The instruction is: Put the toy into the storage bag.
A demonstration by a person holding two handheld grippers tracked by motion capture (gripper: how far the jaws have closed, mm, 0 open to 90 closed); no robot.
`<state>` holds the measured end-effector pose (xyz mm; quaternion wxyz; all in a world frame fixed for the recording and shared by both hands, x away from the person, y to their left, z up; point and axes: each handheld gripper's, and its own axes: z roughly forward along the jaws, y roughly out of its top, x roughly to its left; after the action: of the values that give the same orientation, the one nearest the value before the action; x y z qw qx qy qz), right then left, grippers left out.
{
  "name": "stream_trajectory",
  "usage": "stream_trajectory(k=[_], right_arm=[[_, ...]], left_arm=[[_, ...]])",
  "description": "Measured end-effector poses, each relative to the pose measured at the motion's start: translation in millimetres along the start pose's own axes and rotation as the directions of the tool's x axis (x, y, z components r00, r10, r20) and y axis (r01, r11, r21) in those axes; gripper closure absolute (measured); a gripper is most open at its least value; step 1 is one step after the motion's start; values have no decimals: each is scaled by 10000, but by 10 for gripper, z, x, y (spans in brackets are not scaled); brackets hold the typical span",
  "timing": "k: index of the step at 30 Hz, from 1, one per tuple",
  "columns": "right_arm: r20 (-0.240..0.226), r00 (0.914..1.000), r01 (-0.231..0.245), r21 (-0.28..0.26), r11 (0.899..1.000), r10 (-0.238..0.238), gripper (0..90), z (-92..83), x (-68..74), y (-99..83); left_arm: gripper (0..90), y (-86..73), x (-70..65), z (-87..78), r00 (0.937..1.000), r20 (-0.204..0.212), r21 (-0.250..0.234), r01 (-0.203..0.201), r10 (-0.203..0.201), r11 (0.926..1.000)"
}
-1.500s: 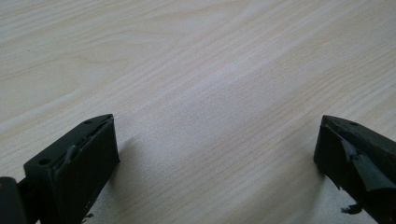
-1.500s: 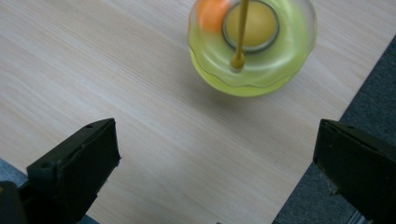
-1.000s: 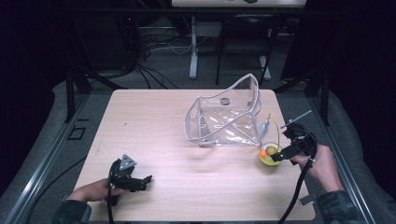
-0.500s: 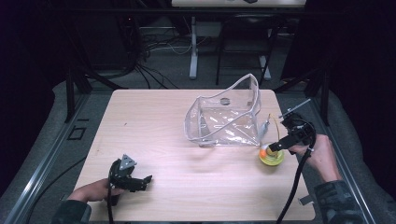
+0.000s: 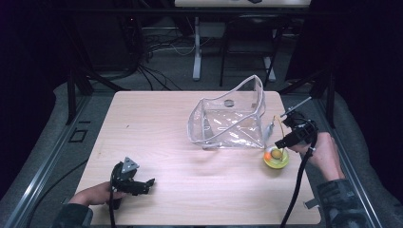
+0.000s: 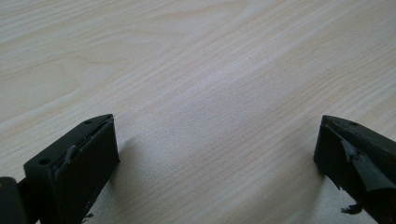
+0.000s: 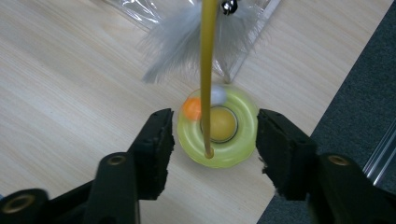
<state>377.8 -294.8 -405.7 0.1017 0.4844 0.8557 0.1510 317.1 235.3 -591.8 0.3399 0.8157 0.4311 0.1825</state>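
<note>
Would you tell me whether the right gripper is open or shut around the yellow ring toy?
Open: the right gripper straddles the yellow ring toy, with wood visible between each jaw and the ring.

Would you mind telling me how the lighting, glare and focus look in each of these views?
High view: the light wooden table is brightly lit against dark surroundings, and the clear plastic pouch shows glare streaks. Left gripper view: the wood grain is sharp, with soft shadows beside the wide-apart black jaws. Right gripper view: the yellow-green ring toy is overexposed and soft; the grey feather is blurred.

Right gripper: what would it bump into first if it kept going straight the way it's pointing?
Probably the yellow-green ring toy. The right gripper has its open jaws on either side of it, with the toy's wand rising between.
</note>
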Motion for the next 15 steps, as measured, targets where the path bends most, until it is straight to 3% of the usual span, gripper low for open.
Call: stream_trajectory(k=[10, 15], right_arm=[[155, 9995, 289, 6, 9996, -289, 626, -96, 54, 80], [379, 9982, 456, 392, 9982, -471, 710, -101, 79, 145]], left_arm=[[0, 0, 0, 0, 10000, 1, 0, 3, -3, 10000], [0, 0, 2, 0, 10000, 10, 3, -16, 16, 10000]])
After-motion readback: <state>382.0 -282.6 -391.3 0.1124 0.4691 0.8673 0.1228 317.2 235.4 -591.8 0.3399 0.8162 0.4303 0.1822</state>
